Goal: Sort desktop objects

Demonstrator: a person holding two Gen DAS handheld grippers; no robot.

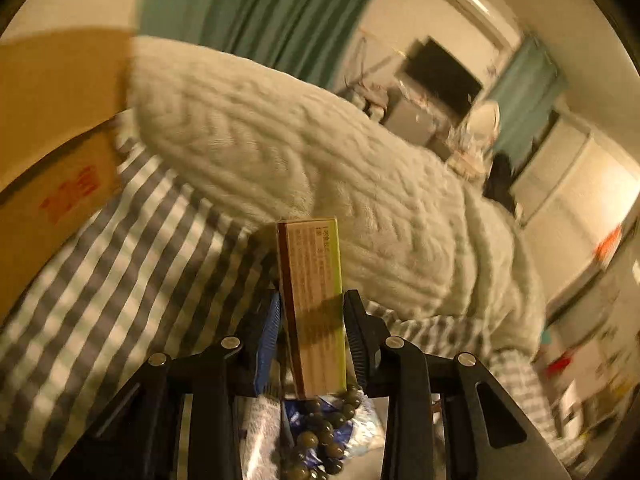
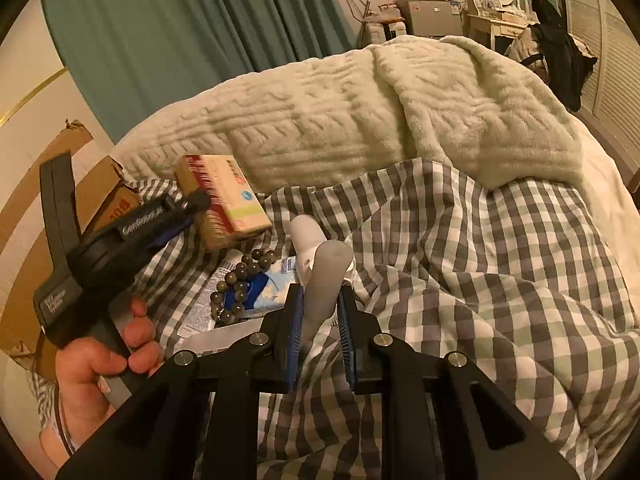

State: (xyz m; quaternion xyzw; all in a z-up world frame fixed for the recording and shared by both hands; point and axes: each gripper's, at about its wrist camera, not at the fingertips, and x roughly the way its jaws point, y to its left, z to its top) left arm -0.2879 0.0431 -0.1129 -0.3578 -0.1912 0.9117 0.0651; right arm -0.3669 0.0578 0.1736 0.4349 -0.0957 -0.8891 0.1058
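A: Nearest the lens, the left gripper (image 1: 310, 320) has its jaws clamped on a small box (image 1: 314, 300), end-up, lifted off the checked sheet (image 1: 100, 280).

B: And the right gripper (image 2: 320, 316)?

A: Its jaws are closed on a pale tube (image 2: 326, 280), which pokes up past the fingertips. It is gripped low down, probably to keep it steady while it is carried.

B: Where is everything relative to the beads (image 2: 240, 284)?

A: The beads lie on the sheet atop some blue-and-white packets (image 2: 264, 292). The box hangs just above them; the tube is just to their right. A cardboard carton (image 2: 108, 196) sits beyond them, to the left, perhaps the sorting bin.

B: So, both hands loaded?

A: Yes, seemingly mid-carry.
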